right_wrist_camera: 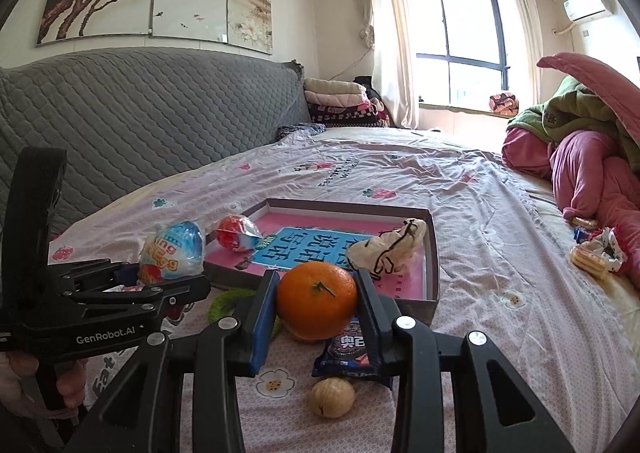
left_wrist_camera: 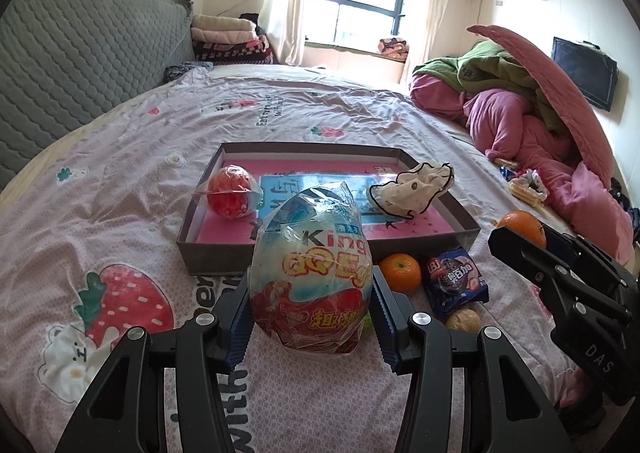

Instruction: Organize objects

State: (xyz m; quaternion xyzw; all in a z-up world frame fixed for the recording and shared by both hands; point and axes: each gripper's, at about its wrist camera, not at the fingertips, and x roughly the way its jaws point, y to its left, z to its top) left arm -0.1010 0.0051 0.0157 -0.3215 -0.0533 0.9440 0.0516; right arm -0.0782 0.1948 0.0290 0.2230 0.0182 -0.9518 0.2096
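Note:
My left gripper [left_wrist_camera: 310, 293] is shut on a large wrapped toy egg [left_wrist_camera: 310, 273], blue, white and red, held upright just short of the box's near wall [left_wrist_camera: 192, 249]. From the right wrist, that egg [right_wrist_camera: 172, 253] and the left gripper [right_wrist_camera: 160, 285] sit left of the box [right_wrist_camera: 434, 253]. My right gripper [right_wrist_camera: 316, 293] is shut on an orange [right_wrist_camera: 316, 301], hanging over a blue biscuit packet [right_wrist_camera: 348, 349]. The left wrist view shows this orange [left_wrist_camera: 522, 227] in the right gripper [left_wrist_camera: 520, 239] at the right. A smaller red egg [left_wrist_camera: 230, 193] and a white cloth [left_wrist_camera: 412, 189] lie in the box.
A second orange [left_wrist_camera: 400, 273], the packet [left_wrist_camera: 456, 285] and a walnut [right_wrist_camera: 332, 397] lie on the bedspread before the box. Pink and green quilts [right_wrist_camera: 580, 157] pile up at the right, with snacks [right_wrist_camera: 592, 257] beside them. A grey headboard [right_wrist_camera: 140, 125] runs along the left.

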